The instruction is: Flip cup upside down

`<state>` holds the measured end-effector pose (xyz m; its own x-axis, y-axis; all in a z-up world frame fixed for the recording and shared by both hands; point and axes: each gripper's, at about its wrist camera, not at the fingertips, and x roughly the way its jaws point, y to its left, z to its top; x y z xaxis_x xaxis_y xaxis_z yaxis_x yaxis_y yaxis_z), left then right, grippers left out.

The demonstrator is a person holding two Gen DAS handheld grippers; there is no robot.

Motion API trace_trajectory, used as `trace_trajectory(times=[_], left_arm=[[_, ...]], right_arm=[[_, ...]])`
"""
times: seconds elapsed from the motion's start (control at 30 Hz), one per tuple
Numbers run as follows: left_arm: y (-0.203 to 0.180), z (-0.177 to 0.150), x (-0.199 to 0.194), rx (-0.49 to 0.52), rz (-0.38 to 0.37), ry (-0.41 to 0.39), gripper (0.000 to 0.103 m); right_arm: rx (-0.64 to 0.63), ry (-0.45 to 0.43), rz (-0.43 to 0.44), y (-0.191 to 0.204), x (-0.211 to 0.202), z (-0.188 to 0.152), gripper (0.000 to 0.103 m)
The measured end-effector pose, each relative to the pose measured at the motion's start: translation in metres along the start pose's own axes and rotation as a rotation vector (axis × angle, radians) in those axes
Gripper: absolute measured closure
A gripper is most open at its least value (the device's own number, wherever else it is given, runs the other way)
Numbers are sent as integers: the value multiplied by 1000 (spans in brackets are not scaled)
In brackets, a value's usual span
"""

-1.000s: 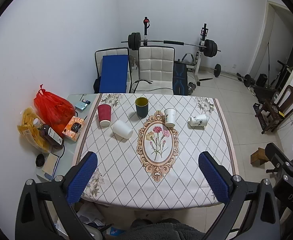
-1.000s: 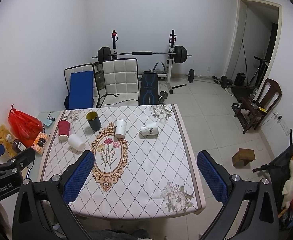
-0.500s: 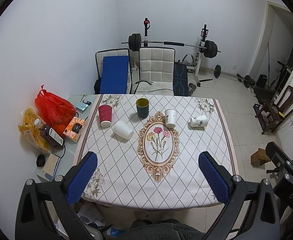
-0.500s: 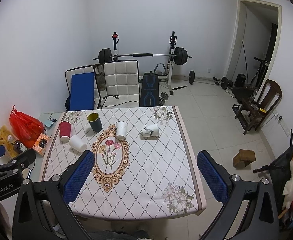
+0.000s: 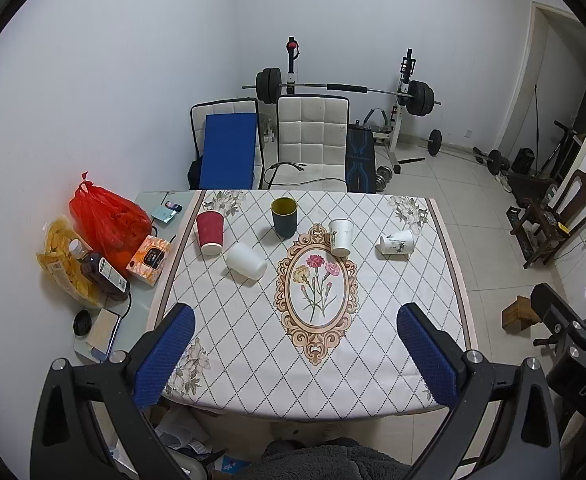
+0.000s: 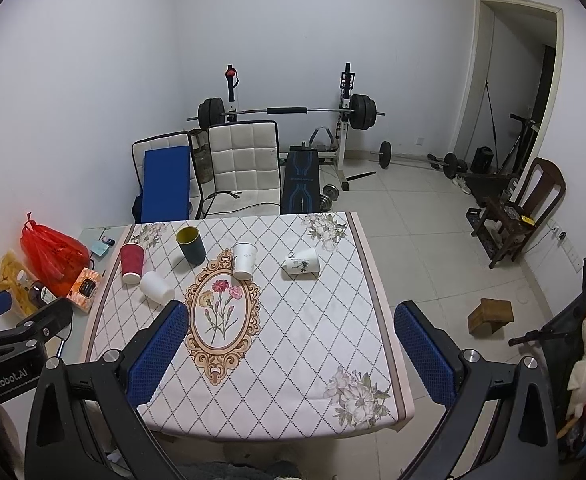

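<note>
Left wrist view: five cups [image 5: 341, 237] on one table [image 5: 373, 344]; both hand-held grippers [image 5: 295, 354] [image 6: 293, 354] spread, empty.

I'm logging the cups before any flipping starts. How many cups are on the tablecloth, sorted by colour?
Red: 1, the red cup, upside down.
Dark green with yellow inside: 1, the green cup, upright.
Plain white: 1, the plain white cup, on its side.
White with print: 2, the upright printed cup and the toppled printed cup.
Total: 5 cups.
</note>
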<state>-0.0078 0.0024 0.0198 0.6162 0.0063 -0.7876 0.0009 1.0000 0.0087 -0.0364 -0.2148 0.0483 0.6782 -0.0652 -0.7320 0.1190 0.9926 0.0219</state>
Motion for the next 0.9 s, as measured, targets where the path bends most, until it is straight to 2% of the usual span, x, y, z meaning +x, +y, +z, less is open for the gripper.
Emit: trace_trajectory(times=[0.3,0.47,0.67,0.8,0.9], left_arm=[[-7,5,4,8,2,8,0],[-24,7,36,25,38,33,0],[-37,7,105,26,62,131,0],[-43,2,158,26,116,193,0],[-42,-3,197,11,122,254,0]], right_arm=[[11,8,4,5,-3,8,0],[45,42,3,4,16,13,0],[59,164,-5,-4,84,3,0],[53,260,9,-8,139,-14,0],[43,321,18,-21,184,-40,0]])
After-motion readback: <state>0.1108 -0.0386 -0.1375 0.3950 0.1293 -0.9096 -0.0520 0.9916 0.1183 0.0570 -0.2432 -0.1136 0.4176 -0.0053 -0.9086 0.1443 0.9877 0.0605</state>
